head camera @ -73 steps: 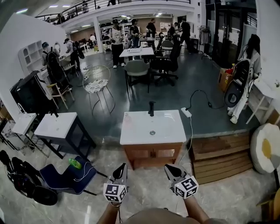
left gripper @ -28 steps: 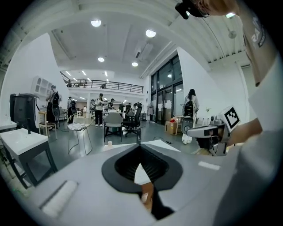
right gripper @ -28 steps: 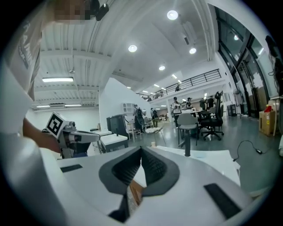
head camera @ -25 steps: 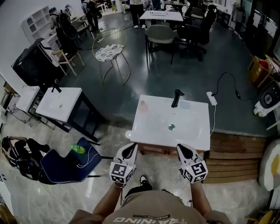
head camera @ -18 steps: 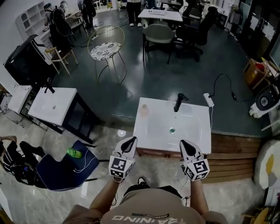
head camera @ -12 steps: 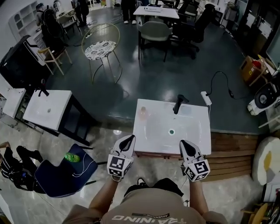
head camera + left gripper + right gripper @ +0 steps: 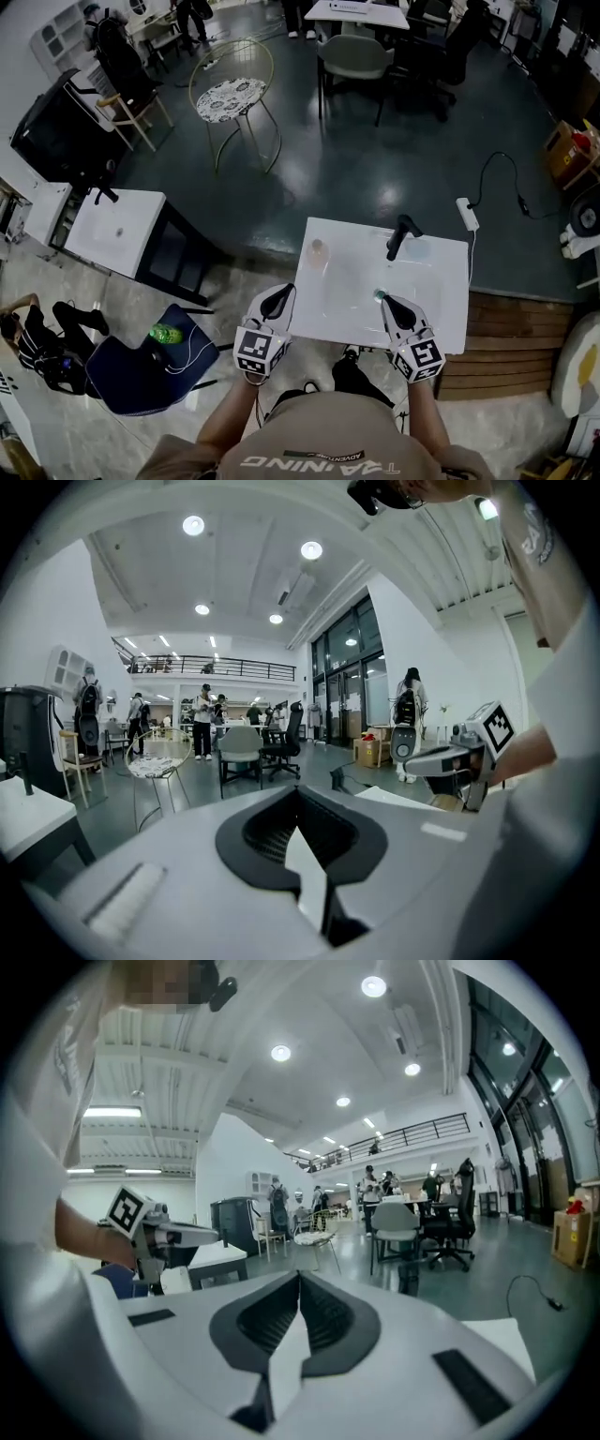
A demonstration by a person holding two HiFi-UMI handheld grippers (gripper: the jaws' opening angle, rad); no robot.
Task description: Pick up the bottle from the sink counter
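A: Status on the pick?

B: Not started, as I'm reading it. The small pale translucent bottle (image 7: 317, 251) is standing upright on the far left corner of the white rectangular sink-top desk (image 7: 342, 314). It's sitting left of the black faucet (image 7: 401, 235), and nothing is touching it.

A: Grippers?

B: The left gripper (image 7: 279, 297) is hovering at the desk's near left edge. The right gripper (image 7: 391, 305) is hanging over the near side, just beside the small round drain (image 7: 378, 294). Both sets of jaws are sitting pressed together, with nothing between them in either gripper view.

A: So 0 steps done?

B: I'm judging 0 done. What's remaining is spreading 1 set of jaws, reaching to the bottle, clamping on it and lifting it off the desk. The left gripper is looking like the nearer of the 2, but the bottle is sitting well apart from both.
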